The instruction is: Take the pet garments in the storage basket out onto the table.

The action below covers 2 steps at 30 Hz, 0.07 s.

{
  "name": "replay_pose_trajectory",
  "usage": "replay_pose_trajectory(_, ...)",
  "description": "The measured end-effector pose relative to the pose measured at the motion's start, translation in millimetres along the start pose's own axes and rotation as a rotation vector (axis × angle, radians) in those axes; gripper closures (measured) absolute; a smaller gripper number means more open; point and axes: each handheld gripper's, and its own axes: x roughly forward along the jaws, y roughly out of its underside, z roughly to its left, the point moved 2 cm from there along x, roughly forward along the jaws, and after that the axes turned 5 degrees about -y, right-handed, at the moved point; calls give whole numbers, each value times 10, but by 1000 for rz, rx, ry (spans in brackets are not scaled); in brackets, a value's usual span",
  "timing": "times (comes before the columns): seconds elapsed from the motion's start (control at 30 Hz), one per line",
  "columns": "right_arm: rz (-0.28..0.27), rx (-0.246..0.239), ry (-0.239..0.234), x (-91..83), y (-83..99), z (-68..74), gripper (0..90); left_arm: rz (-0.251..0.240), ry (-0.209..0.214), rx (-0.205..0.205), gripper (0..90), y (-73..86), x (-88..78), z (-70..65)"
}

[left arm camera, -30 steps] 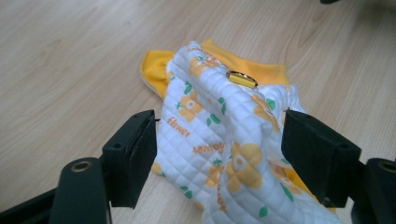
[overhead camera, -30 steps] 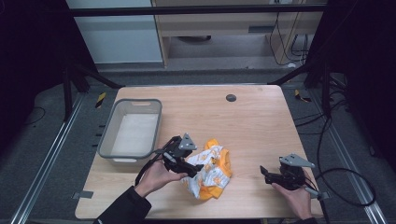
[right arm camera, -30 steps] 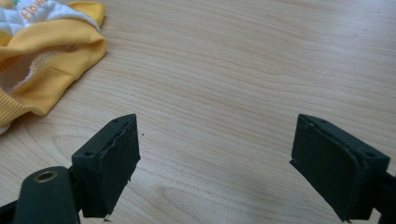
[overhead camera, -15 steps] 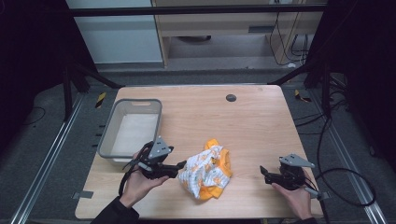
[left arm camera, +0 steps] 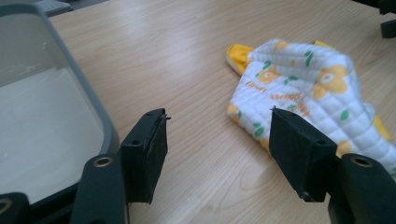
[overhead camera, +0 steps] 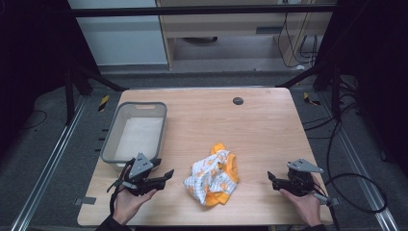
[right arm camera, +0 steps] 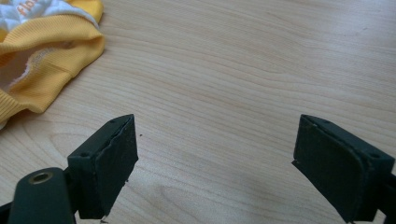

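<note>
your left gripper [overhead camera: 161,176] sat at the near-left of the desk [overhead camera: 269,120], jaws spread wide with nothing between them, just in front of the grey bin [overhead camera: 137,132]. the crumpled white-and-yellow garment [overhead camera: 212,177] lay near the front middle of the desk, to the right of that gripper and a little ahead of its jaws. its long axis ran roughly near-to-far, slightly slanted. your right gripper [overhead camera: 275,179] was also wide open and empty, farther from the cloth, with bare wood between. judging by that, your left hand [overhead camera: 129,202] was the nearer one for a pick.
</note>
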Motion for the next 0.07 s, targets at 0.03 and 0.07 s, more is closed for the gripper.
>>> replay_pose_trajectory(0.03,0,1,1,-1,1,3,134,-1,-1,-4,373,20,-11,11)
replay_pose_trajectory(0.07,0,1,1,-2,1,3,133,-3,2,-12,373,48,-34,28)
